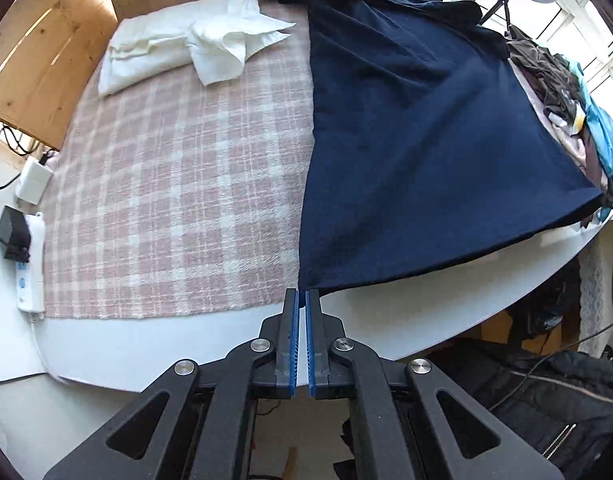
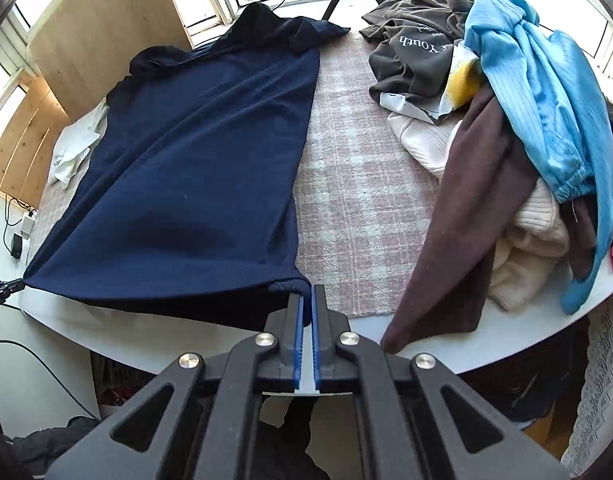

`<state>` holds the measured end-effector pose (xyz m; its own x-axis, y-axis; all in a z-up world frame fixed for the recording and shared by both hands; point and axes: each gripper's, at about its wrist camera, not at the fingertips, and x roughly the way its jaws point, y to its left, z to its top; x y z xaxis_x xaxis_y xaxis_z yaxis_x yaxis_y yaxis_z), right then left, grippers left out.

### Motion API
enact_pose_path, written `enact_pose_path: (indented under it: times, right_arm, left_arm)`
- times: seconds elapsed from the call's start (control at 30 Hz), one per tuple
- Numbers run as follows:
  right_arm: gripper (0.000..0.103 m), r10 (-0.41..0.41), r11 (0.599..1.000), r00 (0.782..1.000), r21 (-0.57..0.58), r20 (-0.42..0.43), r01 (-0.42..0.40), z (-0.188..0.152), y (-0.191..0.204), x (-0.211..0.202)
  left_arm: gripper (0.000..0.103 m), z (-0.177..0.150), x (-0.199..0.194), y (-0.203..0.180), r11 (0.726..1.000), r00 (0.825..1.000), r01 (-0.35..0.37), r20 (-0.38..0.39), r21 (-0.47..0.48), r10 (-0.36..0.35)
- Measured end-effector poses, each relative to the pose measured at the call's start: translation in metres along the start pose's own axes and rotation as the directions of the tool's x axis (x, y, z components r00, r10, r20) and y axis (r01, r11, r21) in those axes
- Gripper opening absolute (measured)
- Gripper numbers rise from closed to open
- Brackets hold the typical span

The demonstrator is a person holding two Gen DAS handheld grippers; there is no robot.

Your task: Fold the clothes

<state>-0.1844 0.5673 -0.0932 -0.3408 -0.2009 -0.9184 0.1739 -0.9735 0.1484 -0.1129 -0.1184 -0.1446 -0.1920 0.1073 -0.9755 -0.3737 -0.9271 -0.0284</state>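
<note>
Pink plaid blanket (image 1: 166, 184) lies bare left of our navy garment (image 1: 406, 152), whose hem corners our left gripper (image 1: 301, 300) and right gripper (image 2: 308, 296) pinch; a grey top (image 2: 414, 56) reads "Youth".

The left gripper (image 1: 301, 296) points steeply downward, its two black fingers with blue pads (image 1: 293, 320) pressed nearly together, pinching one lower corner of a navy garment (image 1: 406, 152). The right gripper (image 2: 307, 292) also points steeply downward, its blue-lined fingers closed to a thin slit on the garment's other lower corner. In the right wrist view, the left gripper's tip shows at the far left edge, well apart from the right gripper.
</note>
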Motion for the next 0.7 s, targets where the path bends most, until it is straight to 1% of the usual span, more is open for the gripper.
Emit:
enact_pose_path:
  times: [0.07,0.17,0.23,0.3,0.37,0.43,0.5,0.53,0.67,0.7]
  right_arm:
    - [0.004,-0.011,1.000,1.000,-0.016,0.015,0.012,0.003,0.002,-0.002]
    - [0.004,-0.053,0.997,0.998,-0.055,0.023,0.055,0.016,0.008,-0.005]
    - [0.004,-0.058,0.996,0.998,-0.066,0.005,0.059,0.017,0.009,-0.001]
    - [0.004,-0.046,0.996,0.999,-0.072,-0.021,0.044,0.009,0.009,0.009]
    - [0.004,-0.031,0.997,0.998,-0.070,-0.055,0.027,-0.002,0.010,0.023]
    - [0.004,-0.014,0.998,0.996,-0.066,-0.088,0.009,-0.015,0.011,0.036]
    - [0.004,-0.008,0.998,0.995,-0.070,-0.103,0.001,-0.026,0.014,0.047]
    - [0.005,-0.012,0.997,0.994,-0.076,-0.107,0.004,-0.030,0.016,0.051]
    - [0.006,-0.050,0.994,0.993,-0.101,-0.105,0.040,-0.045,0.018,0.066]
    - [0.010,-0.065,0.993,0.993,-0.108,-0.102,0.054,-0.047,0.017,0.068]
  left_arm:
    - [0.003,0.014,0.002,-0.004,0.998,0.999,-0.052,0.017,0.043,0.051]
    - [0.003,0.027,0.009,-0.005,0.994,0.997,-0.076,0.027,0.073,0.074]
    - [0.003,0.024,0.019,-0.007,0.992,0.997,-0.082,0.015,0.096,0.081]
    - [0.003,0.014,0.030,-0.007,0.991,0.997,-0.079,-0.018,0.107,0.081]
    - [0.003,0.001,0.038,-0.003,0.993,0.996,-0.070,-0.055,0.098,0.075]
    - [0.003,-0.011,0.043,0.009,0.997,0.995,-0.057,-0.084,0.056,0.062]
    - [0.001,-0.021,0.048,0.021,0.997,0.991,-0.080,-0.108,0.022,0.081]
    - [0.000,-0.024,0.050,0.025,0.996,0.989,-0.090,-0.119,0.011,0.090]
    - [0.000,-0.025,0.053,0.029,0.997,0.989,-0.073,-0.130,0.006,0.074]
    - [0.001,-0.025,0.052,0.027,0.998,0.990,-0.063,-0.125,0.014,0.064]
